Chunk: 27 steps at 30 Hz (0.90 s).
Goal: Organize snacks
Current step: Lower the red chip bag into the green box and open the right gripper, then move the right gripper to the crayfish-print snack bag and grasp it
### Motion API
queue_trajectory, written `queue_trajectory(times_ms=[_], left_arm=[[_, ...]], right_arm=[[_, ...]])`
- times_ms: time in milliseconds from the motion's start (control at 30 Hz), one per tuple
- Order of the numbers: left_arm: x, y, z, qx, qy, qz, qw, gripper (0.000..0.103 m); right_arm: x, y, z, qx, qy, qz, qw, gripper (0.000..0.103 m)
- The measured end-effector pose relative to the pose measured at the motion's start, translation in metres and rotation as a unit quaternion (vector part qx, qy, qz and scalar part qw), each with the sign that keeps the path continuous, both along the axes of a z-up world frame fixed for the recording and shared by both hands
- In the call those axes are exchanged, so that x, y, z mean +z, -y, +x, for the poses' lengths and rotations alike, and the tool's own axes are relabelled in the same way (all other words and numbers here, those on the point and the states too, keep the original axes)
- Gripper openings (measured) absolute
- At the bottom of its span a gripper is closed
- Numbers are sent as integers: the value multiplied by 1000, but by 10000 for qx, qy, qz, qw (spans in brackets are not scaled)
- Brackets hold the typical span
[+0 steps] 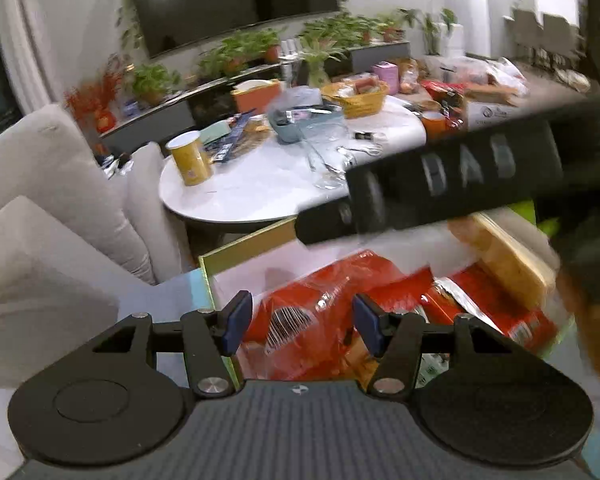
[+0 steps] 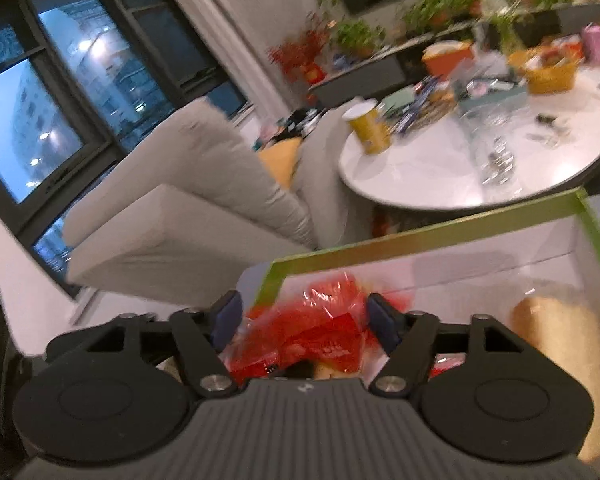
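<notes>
We are working over a shallow white cardboard box with a green-gold rim [image 1: 244,246], and the crinkly red plastic snack packets [image 1: 332,296] are lying heaped inside it, filling its near half up toward the near-left corner. A tan, bread-like pack [image 1: 508,264] is leaning against the box's right wall.

The main risk, as we are judging it, is that slippery film gives under a pinch, so a packet could slide out and drop over the rim. Both claws crowding one heap could also be snagging the same wrapper, or knocking the box wall.

The right claw [image 2: 302,320] is sitting partly spread with a bunched red packet [image 2: 328,320] between its blue pads; the film is reaching both pads, but we cannot tell whether they are truly pressing on it. The left claw [image 1: 300,322] is standing apart just above the heap, holding nothing, with its left pad near the box's left wall.
</notes>
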State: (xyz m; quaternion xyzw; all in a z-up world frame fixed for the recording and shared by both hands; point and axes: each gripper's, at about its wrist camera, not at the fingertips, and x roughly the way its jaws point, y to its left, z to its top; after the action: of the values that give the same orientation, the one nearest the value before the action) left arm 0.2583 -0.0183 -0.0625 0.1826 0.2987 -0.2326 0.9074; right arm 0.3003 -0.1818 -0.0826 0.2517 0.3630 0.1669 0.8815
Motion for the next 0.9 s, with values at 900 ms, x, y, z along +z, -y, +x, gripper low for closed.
queue_trajectory(times_ms=[900], left_arm=[[-3,-63,-104,621,-901,-610,9921,61]], right_arm=[[0,-4,-101,458,-619,-544,9955,63]])
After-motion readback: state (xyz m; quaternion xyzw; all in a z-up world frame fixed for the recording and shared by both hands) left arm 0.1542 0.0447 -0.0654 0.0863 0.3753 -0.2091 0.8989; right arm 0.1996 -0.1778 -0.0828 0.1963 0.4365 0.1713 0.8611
